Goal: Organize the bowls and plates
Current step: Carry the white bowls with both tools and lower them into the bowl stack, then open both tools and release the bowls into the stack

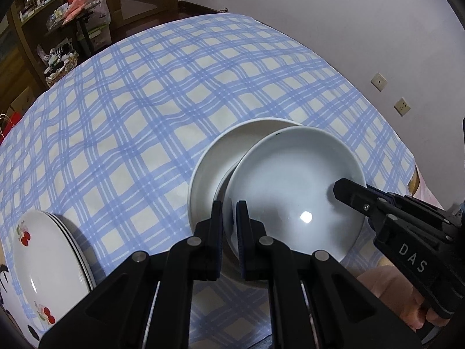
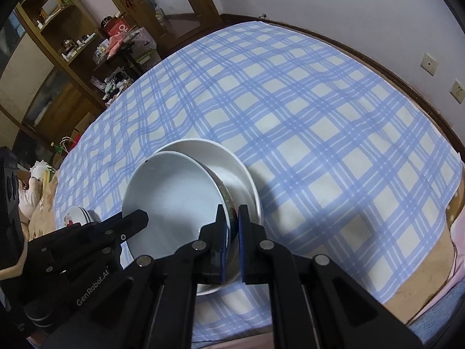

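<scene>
While each claw pinches opposite rims, left claw [image 1: 230,218] and right claw [image 2: 234,224] share the pale bowl [image 1: 293,192], nesting it over the white bowl [image 1: 215,157].

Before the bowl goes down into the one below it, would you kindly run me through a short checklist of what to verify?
1. Left gripper clamped on the upper bowl's near rim: ok.
2. Right gripper clamped on the same bowl's opposite rim: ok.
3. Upper bowl held level: not ok, it looks tilted in both views.
4. Upper bowl centred over the lower bowl: not ok, it sits off to one side, leaving a crescent of the lower bowl showing.
5. Whether the two bowls already touch: cannot tell.
6. Stack of cherry-pattern plates out of the way: ok, it sits apart on the checked tablecloth.
</scene>
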### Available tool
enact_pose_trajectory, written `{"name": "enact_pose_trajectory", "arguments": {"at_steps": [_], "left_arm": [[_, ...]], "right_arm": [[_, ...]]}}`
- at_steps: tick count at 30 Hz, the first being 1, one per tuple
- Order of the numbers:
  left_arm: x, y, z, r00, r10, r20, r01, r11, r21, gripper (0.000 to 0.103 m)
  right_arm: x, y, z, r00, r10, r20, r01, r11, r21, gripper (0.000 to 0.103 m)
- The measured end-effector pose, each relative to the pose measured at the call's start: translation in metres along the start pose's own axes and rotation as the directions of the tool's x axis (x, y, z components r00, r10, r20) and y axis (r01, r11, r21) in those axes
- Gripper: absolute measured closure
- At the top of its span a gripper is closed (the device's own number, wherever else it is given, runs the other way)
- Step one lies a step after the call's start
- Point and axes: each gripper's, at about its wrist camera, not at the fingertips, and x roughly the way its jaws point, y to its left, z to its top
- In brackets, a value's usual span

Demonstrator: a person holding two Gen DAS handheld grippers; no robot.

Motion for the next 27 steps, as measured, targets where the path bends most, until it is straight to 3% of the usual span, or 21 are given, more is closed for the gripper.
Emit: {"name": "enact_pose_trajectory", "arguments": {"at_steps": [13,18,27], "left_arm": [[-0.002,0.005,0.000,0.997,-0.056,-0.044,0.056,0.998,-0.006,0.089],[-0.008,0.005,-0.001,0.999,0.037,-0.038,-0.035,0.999,0.033,0.077],[-0.010,0.021,-0.003,0.999,0.013,-0.050,-0.013,1.000,-0.004,0.068]], "right_arm": [[0.003,-0.004,0.002,1.000,0.014,-0.016,-0.013,0.999,0.033,0.094],[0.005,-0.003,0.001,1.000,0.015,-0.015,-0.015,0.999,0.035,0.095],[0.003,-0.001,0.004,1.000,0.021,-0.013,-0.021,0.999,0.026,0.094]]}}
